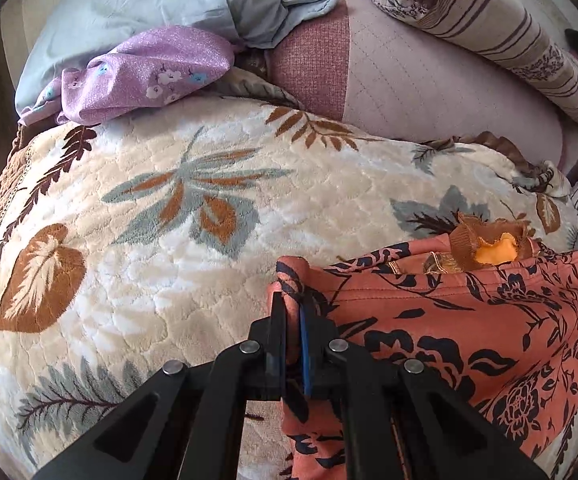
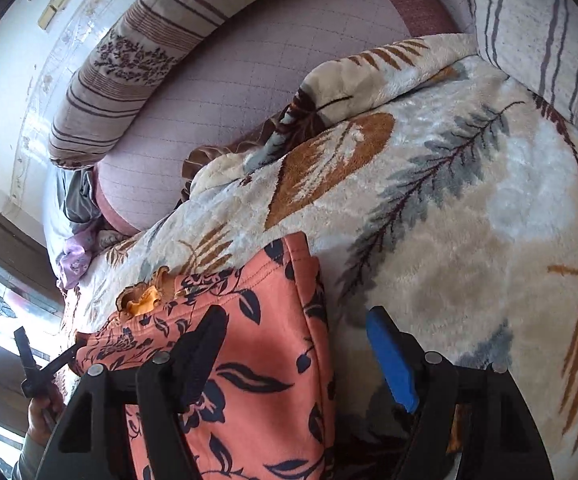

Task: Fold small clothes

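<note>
Leaf-print blanket point(image 1: 169, 280) — left gripper point(image 1: 293, 312) pinching coral floral garment point(image 1: 469, 340).

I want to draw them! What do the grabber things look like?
Each gripper, left gripper and right gripper, is a black plastic frame of angled bars joined by round silver pins. One of the fingers is black; the other has a bright blue pad. No cables or markings show.
</note>
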A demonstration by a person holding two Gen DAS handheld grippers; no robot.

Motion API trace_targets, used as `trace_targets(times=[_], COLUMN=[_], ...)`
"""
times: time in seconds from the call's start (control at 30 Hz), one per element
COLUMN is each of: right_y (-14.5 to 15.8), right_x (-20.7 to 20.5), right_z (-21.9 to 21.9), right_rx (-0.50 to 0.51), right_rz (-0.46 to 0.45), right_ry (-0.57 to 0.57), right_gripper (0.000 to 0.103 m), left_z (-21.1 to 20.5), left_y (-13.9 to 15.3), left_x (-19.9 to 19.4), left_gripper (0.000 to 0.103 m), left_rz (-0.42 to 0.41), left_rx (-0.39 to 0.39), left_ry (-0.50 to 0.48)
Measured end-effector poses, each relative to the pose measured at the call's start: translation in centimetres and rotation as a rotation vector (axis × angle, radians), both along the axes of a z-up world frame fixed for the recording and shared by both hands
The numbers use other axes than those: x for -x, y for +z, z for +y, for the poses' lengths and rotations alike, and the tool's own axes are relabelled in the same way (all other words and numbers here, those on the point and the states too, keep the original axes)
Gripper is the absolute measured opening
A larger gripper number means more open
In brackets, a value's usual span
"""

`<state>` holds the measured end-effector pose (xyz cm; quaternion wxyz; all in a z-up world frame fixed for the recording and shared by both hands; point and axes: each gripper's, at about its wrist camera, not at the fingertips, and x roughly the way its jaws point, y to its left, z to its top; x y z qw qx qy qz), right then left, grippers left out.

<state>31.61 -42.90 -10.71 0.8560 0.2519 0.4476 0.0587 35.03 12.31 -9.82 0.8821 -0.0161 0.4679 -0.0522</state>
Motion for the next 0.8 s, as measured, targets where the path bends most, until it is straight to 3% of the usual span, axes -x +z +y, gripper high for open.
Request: trace_targets(times=[0.1, 0.17, 0.2, 0.23, 0.27, 0.3, 0.43, 0.53, 0.67, 0.73, 0.8], right_y=[0.2, -0.4, -0.8, -0.9, -0.7, -0.3, 4.8, 10.4, 17.4, 19.8, 21.2], right_x=[-1.3, -2.4, -2.9, -3.1, -3.2, -2.7, 0.5, 4.6, 13.2, 18.3, 23.5], right_z=[0.7, 1.7, 2.1, 2.5, 2.7, 2.7, 3.9, 4.4, 4.7, 4.9, 4.7], right_rx=[0.018, 0.025, 0.042, 0.075, 0.104, 0.109, 0.214, 0.243, 0.239, 0.231, 0.220], right_rz=[-0.020, 0.020, 0.044, 0.056, 0.070, 0.055, -0.073, -0.215, -0.443, -0.552, -0.641], right_ry=[0.019, 0.076, 0.090, 0.087, 0.077, 0.067, 0.043, 0.021, -0.016, -0.035, -0.066], right_gripper=[0.076, 0.076, 0.071, 0.039, 0.017, 0.011, 0.007, 0.007, 0.007, 0.007, 0.007], left_z=[-0.1, -0.3, -0.3, -0.3, -0.3, -0.2, -0.2, -0.4, -0.6, -0.5, -0.4], left_y=[0.4, 0.6, 0.6, 0.7, 0.9, 1.3, 5.1, 9.4, 15.8, 18.2, 19.3], left_x=[0.1, 0.1, 0.1, 0.2, 0.3, 0.6, 3.5, 8.2, 18.4, 24.6, 30.2], left_gripper=[0.006, 0.006, 0.006, 0.006, 0.006, 0.006, 0.006, 0.006, 0.006, 0.006, 0.006], left_rz=[-0.014, -0.019, -0.017, -0.017, -0.022, -0.035, -0.150, -0.287, -0.548, -0.680, -0.758], left_rx=[-0.012, -0.015, -0.015, -0.014, -0.013, -0.013, -0.005, -0.021, -0.089, -0.125, -0.142], left_ry=[-0.009, -0.009, -0.007, -0.002, 0.002, 0.005, 0.008, -0.001, 0.014, 0.036, 0.058])
